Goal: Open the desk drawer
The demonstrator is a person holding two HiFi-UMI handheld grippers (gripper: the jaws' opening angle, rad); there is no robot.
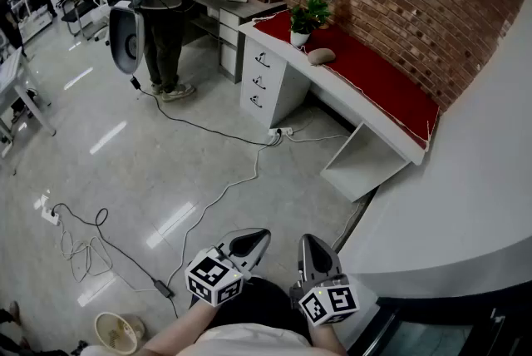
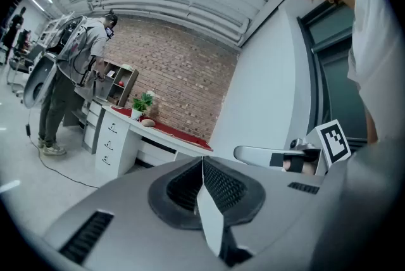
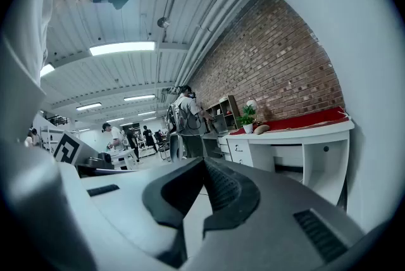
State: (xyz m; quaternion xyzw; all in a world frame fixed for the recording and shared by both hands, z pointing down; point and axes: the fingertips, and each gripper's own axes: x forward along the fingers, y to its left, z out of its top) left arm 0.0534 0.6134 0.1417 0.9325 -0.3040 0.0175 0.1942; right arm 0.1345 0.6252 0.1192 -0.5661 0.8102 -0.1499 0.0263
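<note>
The white desk (image 1: 349, 101) with a red mat stands against the brick wall, far ahead of me. Its drawer unit (image 1: 259, 78) has three drawers with dark handles, all pushed in. Both grippers hang low near my body, well short of the desk. My left gripper (image 1: 258, 238) is shut with nothing between its jaws, and so is my right gripper (image 1: 307, 241) beside it. In the left gripper view the closed jaws (image 2: 202, 163) point toward the drawer unit (image 2: 109, 140). In the right gripper view the closed jaws (image 3: 204, 163) face the desk (image 3: 297, 134) and its drawers (image 3: 242, 151).
A potted plant (image 1: 303, 20) and a beige pebble-shaped object (image 1: 321, 56) sit on the red mat. Cables and a power strip (image 1: 281, 132) trail across the floor between me and the desk. A person (image 1: 166, 5) stands at a second desk left of the drawers.
</note>
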